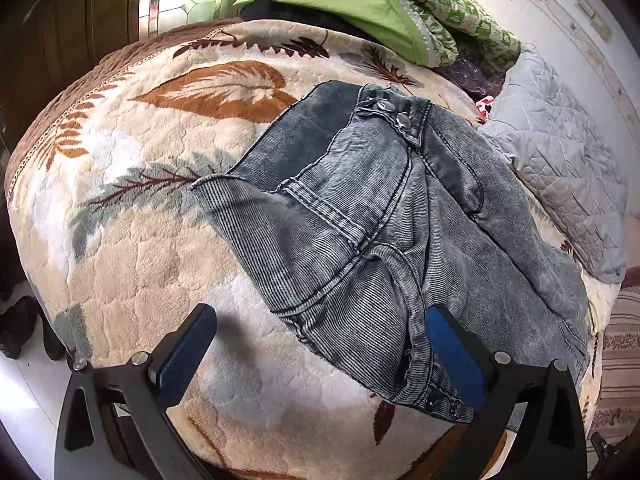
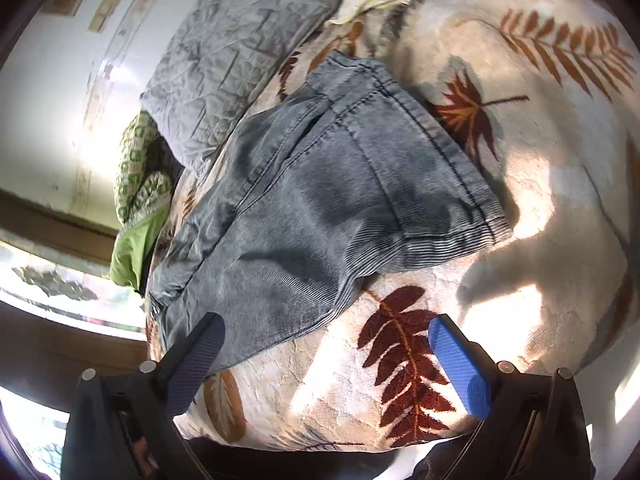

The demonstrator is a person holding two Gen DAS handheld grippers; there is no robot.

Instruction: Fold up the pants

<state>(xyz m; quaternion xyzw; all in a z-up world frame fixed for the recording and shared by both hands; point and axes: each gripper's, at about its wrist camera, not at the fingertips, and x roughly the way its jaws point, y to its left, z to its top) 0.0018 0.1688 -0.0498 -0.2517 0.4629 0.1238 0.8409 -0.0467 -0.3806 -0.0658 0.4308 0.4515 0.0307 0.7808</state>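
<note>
So the pants point(image 1: 360, 216) are lying on the bed, on top of a fuzzy leaf-print blanket point(image 1: 140, 240), and they already look bunched into a partly folded pile. In the left wrist view they fill the centre and right of the frame, with the waistband snaps point(image 1: 394, 114) up near the top middle.

Both claws are spread wide and holding nothing. The left claw point(image 1: 320, 344) hovers at the bottom of its frame, with its right-hand finger right over the near denim edge by a dark button; I can't tell if it's actually touching. The right claw point(image 2: 326, 350) sits low in its frame too, its left-hand finger over the near edge of the fabric and the other one over bare blanket.

My guess is this is the gap between folds: nothing gripped, next move is to close on a near edge or corner and carry it across, probably both sides together so the pile stays square.

The left view shows the snaps, plus a green cloth point(image 1: 340, 0) at the top. The right view shows the hemmed end point(image 2: 452, 232) lying flat at centre right, which the left view doesn't. The grey quilted pillow point(image 2: 240, 60) sits beside the pants in both.
</note>
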